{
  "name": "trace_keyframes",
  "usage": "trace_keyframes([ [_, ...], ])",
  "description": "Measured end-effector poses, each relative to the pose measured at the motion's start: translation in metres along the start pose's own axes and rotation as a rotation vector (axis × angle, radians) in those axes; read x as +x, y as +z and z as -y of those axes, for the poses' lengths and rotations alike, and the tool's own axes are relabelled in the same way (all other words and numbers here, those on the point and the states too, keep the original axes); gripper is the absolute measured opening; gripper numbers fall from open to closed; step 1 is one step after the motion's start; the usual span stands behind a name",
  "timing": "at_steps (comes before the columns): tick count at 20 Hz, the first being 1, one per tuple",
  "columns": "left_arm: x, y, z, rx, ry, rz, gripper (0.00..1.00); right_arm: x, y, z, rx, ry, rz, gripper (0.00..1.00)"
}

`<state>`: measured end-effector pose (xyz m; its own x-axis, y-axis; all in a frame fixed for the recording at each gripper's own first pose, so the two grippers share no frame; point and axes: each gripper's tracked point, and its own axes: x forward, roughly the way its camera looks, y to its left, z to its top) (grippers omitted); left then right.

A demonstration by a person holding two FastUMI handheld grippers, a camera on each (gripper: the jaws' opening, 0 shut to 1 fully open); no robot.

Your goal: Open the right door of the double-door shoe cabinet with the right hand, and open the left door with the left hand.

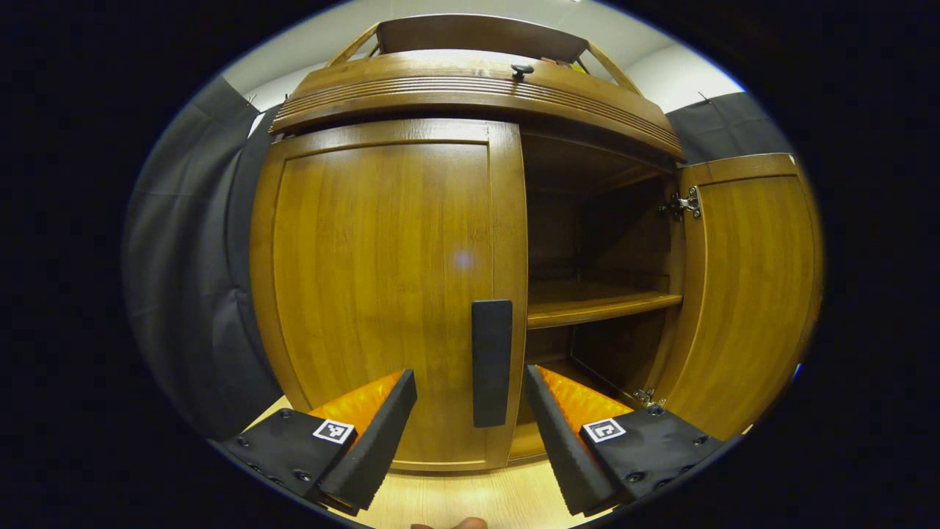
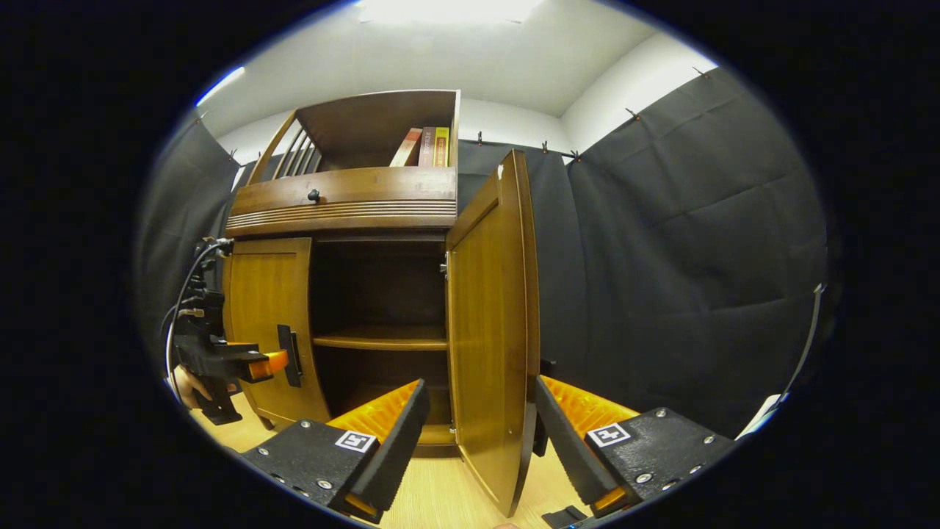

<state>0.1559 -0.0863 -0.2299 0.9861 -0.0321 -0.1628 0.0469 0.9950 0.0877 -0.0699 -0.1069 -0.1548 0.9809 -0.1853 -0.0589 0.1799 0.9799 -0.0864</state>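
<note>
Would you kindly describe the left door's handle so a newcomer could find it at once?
Start at the wooden shoe cabinet and its closed left door. On that door's inner edge, beside the open compartment, sits the handle: a dark upright bar, unlike the small round knob above.

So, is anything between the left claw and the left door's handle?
Nothing visible. The left claw is open with the handle of the closed left door straight ahead between its fingers; the gap looks clear.

Left door (image 1: pixel 389 294) shut; right door (image 2: pixel 492 323) open
</note>
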Motion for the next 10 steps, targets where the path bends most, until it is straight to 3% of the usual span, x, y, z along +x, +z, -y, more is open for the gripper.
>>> trace_keyframes([
  [10,0.036,-0.011,0.001,0.011,0.026,-0.041,0.92,-0.001,0.009,-0.004,-0.011,0.001,0.026,1.00],
])
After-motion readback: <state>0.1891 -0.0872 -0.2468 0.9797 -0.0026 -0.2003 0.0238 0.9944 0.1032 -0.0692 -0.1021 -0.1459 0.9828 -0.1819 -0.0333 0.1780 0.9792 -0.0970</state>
